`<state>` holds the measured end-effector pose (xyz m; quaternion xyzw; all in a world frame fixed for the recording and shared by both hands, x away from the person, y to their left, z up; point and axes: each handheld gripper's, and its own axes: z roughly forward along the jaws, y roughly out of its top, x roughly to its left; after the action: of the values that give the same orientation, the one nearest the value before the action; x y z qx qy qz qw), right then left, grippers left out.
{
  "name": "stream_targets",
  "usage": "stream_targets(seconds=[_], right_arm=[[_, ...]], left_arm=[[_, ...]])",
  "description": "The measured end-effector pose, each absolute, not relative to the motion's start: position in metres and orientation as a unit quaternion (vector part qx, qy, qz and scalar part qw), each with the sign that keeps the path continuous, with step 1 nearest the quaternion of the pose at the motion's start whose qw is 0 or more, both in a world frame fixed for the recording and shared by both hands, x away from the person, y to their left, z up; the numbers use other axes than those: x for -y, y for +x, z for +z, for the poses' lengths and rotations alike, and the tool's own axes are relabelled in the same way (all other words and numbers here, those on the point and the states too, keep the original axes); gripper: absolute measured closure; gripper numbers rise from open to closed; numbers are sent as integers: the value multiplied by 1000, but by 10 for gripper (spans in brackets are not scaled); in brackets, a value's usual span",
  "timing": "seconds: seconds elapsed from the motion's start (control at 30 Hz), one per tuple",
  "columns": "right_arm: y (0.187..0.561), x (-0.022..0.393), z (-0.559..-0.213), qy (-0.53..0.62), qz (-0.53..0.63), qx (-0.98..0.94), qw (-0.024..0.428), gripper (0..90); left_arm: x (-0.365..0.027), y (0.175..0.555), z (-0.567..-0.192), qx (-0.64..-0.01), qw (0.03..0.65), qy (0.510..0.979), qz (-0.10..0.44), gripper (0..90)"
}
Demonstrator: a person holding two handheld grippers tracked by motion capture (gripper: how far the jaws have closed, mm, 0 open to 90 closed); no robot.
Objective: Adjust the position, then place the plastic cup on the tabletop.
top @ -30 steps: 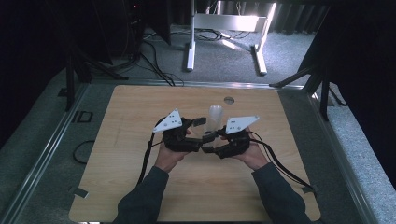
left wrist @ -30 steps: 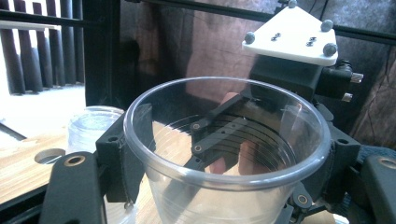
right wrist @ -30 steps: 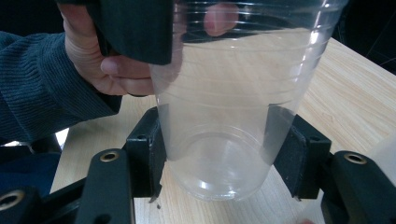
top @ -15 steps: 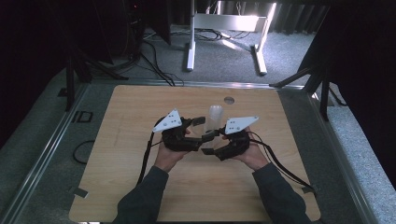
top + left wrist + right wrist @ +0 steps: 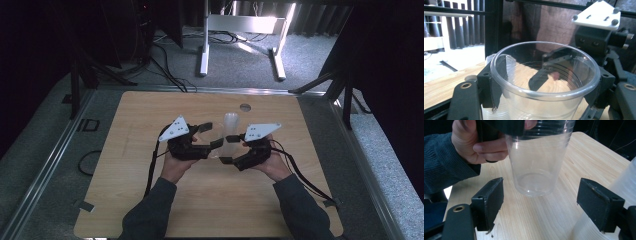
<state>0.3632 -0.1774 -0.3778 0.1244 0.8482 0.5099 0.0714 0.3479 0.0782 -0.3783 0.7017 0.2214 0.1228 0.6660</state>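
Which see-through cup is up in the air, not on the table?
The clear cup clamped near its rim in the left gripper, seen hanging above the wood in the right gripper view. The other cups stand stacked on the table behind it.

I can read no writing anywhere — no word, number, brand or sign. The clear cup [image 5: 544,85] pinched between my left gripper's [image 5: 212,136] pads is bare plastic with only moulded rings near its rim. The pale plate [image 5: 600,14] on my other tool, up at one o'clock in the left gripper view, carries slots and screw heads and no marking. The wooden table [image 5: 150,115] is plain grain — its dark round spot [image 5: 244,107] at twelve o'clock in the high view bears no mark I can make out.
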Motion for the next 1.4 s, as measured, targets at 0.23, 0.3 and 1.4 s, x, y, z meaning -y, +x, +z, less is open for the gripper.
stream_targets(seconds=[0.23, 0.3, 1.4], right_arm=[[363, 180, -375, 128, 512, -846, 78, 211], [362, 181, -374, 128, 515, -844, 79, 211], [360, 190, -373, 140, 522, -837, 81, 215]], left_arm=[[-82, 348, -379, -228, 663, 700, 136, 284], [-84, 348, -379, -231, 661, 700, 140, 283], [-94, 345, -388, -259, 643, 694, 195, 286]])
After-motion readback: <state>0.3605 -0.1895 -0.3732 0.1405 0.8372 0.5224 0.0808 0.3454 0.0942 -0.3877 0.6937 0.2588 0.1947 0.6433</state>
